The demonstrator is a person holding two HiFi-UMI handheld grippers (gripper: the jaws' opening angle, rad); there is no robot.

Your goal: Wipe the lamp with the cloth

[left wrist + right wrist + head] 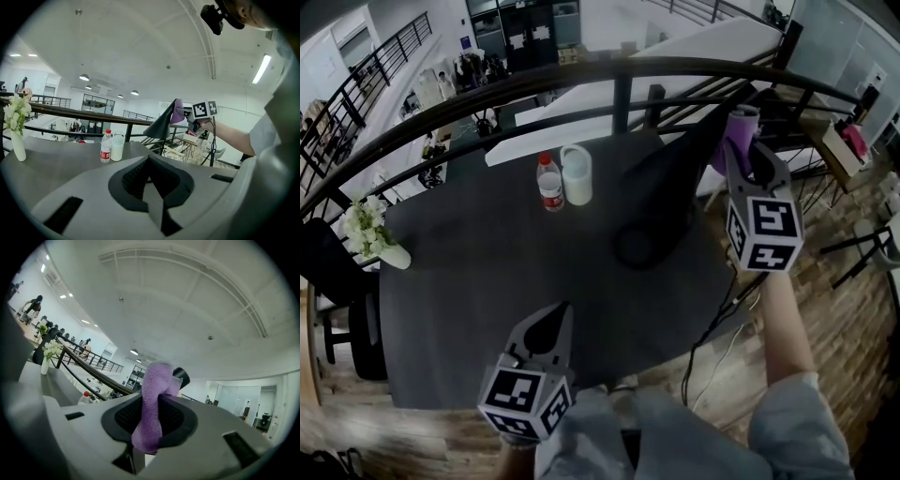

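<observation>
A black desk lamp stands on the dark round table (469, 309); its cone shade (675, 173) leans up to the right over its round base (636, 247). My right gripper (742, 150) is shut on a purple cloth (742, 124), held up against the top of the shade. In the right gripper view the cloth (152, 408) fills the jaws of the right gripper (151, 427), with a black lamp part (182, 377) just behind. My left gripper (557, 317) hovers over the table's near edge, shut and empty. The left gripper view shows the shade (161, 124) and cloth (178, 115) beyond its closed jaws.
A water bottle (549, 182) and a white jug (577, 174) stand at the table's far side. A vase of white flowers (373, 234) sits at the left edge. A black railing (581, 80) curves behind. A dark chair (337, 291) is left; a cable (720, 323) hangs right.
</observation>
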